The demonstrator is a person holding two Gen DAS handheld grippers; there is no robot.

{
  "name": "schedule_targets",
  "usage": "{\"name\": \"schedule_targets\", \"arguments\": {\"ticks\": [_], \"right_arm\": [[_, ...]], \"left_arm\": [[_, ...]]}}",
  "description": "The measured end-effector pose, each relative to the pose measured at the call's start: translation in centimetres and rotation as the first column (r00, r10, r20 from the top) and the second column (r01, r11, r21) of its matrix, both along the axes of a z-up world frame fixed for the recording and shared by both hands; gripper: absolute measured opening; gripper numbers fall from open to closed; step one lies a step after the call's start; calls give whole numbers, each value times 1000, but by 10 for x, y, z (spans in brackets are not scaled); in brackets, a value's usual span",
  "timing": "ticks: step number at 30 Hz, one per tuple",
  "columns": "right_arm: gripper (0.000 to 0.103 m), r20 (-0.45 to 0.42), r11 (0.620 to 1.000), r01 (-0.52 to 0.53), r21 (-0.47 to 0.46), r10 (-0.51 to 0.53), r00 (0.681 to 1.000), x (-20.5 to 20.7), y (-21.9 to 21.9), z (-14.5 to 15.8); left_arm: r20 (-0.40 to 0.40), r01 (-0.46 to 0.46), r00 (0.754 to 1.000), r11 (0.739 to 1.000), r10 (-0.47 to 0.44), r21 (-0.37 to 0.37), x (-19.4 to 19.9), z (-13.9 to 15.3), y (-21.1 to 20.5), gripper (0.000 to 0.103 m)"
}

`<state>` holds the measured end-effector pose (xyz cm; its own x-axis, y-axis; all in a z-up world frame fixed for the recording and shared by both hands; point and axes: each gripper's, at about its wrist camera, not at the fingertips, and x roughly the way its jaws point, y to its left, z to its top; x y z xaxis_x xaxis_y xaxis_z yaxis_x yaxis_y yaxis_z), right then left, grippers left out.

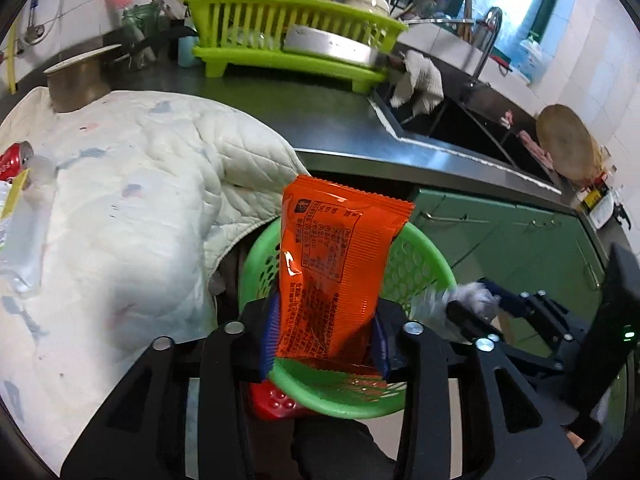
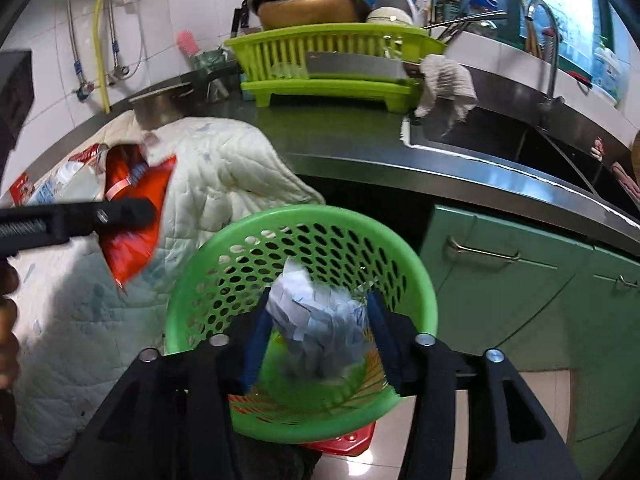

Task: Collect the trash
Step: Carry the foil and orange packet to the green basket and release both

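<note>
My left gripper [image 1: 324, 336] is shut on an orange snack wrapper [image 1: 332, 264] and holds it upright over a green perforated basket [image 1: 420, 268]. My right gripper [image 2: 316, 332] is shut on a crumpled white and blue paper ball [image 2: 316, 320] above the same basket [image 2: 224, 272]. The right gripper with the paper ball [image 1: 468, 300] shows at the right of the left wrist view. The left gripper's finger [image 2: 120, 212] and the wrapper [image 2: 136, 216] show at the left of the right wrist view.
A white quilted cloth [image 1: 120, 200] covers the counter, with a red can [image 1: 16, 156] and clear plastic wrappers [image 1: 24, 232] on it. A lime dish rack [image 1: 288, 36], a steel pot [image 1: 76, 80], the sink [image 1: 460, 120] and green cabinets [image 2: 520, 272] are near. A red stool [image 1: 276, 404] stands under the basket.
</note>
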<state>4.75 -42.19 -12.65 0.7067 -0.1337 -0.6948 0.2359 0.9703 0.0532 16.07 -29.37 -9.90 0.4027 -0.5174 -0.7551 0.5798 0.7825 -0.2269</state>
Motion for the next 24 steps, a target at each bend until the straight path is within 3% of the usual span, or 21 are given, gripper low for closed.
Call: {"name": "schedule_targets", "arguments": {"ticks": [4,7,12,19,22,24], "right_arm": [[53,12,1000,10,7,-11,1000,-2,-6,4],[58,24,1000,9,6,-10,1000,-5,-6,7],[66,50,1000,1,4,-1,999,-7,1,16],[69,95,1000,4,-4,-4,995,-12,6,32],[70,105,1000,11,-4,-11,994,-16,5,36],[70,107,1000,14,-6,-13,994,-17,5,38]], "left_arm": [[-32,8,999,1000,-8,3,1,-11,-11,45],[-44,9,999,1000,-9,4,1,-14,-14,54],[-48,4,999,1000,-5,-7,-1,-13,-8,58],[-49,29,998,999,-30,-26,-6,-11,-8,63],[-69,25,997,999,-27,-39,-5,-13,-9,71],[-64,28,997,999,-30,-42,-6,-12,-9,72]]}}
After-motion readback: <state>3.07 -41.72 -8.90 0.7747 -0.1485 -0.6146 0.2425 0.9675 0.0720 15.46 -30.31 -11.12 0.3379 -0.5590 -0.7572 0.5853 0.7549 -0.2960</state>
